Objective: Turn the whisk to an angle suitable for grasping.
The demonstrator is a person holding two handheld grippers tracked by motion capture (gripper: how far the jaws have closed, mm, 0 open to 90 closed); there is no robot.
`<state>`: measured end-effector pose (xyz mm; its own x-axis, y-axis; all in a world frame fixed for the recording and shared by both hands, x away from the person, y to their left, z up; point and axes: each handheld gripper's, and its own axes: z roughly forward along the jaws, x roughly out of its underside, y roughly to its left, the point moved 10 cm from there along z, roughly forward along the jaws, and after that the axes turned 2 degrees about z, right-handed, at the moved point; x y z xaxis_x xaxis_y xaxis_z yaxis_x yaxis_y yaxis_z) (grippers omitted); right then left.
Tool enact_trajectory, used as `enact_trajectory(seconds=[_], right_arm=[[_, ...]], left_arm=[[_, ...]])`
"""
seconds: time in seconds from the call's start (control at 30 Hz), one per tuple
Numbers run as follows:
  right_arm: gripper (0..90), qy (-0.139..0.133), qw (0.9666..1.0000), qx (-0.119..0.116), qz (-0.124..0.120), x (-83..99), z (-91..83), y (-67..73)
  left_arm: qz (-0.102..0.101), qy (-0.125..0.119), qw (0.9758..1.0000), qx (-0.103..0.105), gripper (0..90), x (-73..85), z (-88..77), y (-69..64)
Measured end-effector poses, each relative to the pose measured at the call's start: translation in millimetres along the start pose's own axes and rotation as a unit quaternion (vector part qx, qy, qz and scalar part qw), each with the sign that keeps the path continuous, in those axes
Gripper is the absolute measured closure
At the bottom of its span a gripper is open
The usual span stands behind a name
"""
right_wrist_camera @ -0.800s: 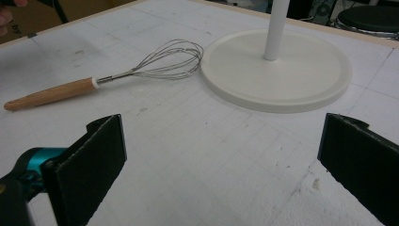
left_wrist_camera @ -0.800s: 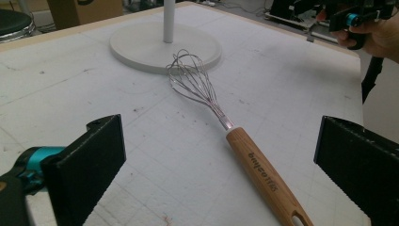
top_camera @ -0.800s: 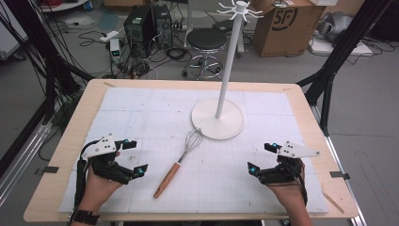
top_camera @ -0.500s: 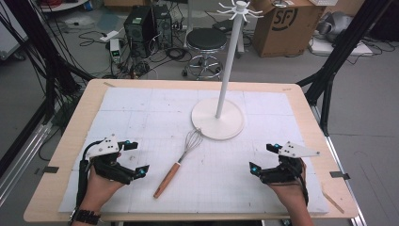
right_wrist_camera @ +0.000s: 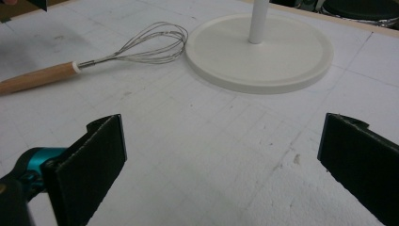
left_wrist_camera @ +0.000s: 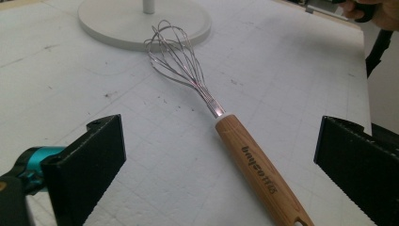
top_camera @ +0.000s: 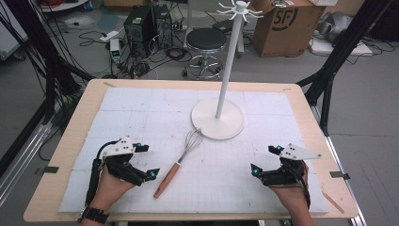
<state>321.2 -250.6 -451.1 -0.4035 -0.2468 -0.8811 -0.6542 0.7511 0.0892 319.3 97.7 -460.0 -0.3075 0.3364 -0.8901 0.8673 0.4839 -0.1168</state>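
Little has moved since the earlier frames: both hands rest at almost the same spots near the front edge of the desk (top_camera: 56, 155), with the left gripper (top_camera: 143, 161) shifted only slightly. It sits at the left of the high view, its black jaws spread wide and holding nothing. Just to its right lies a wire whisk with a light wooden handle (top_camera: 181, 159), flat on the white gridded mat (top_camera: 141, 108), the handle pointing toward the person and the metal loops toward the stand. In the left gripper view the whisk (left_wrist_camera: 221, 117) lies on the mat ahead of the jaws, between them but untouched. The whisk's loops end just beside the round white base of a tall white hook stand (top_camera: 219, 120). The right gripper (top_camera: 266, 160) rests well apart at the right, jaws also wide open and empty, aimed across bare mat toward the stand's base (right_wrist_camera: 259, 52).
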Motion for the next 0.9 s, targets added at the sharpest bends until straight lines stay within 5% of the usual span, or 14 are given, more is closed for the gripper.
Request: enact_trajectory(seconds=[0.5, 0.7, 0.9], right_arm=[[0.5, 0.010, 0.9999, 0.008, -0.005, 7.6, -2.1, -3.6], [0.5, 0.011, 0.9999, 0.008, -0.004, 8.2, -1.5, -3.2], [0.5, 0.017, 0.9998, 0.006, -0.011, 8.2, 2.8, 0.0]], left_arm=[[0.017, 0.078, 0.9968, 0.011, 3.5, 19.7, 41.8, -15.4], [0.019, 0.093, 0.9954, 0.006, 14.5, 24.2, 52.5, -19.0], [0.013, 0.113, 0.9935, 0.009, 35.8, 29.4, 55.3, -19.5]])
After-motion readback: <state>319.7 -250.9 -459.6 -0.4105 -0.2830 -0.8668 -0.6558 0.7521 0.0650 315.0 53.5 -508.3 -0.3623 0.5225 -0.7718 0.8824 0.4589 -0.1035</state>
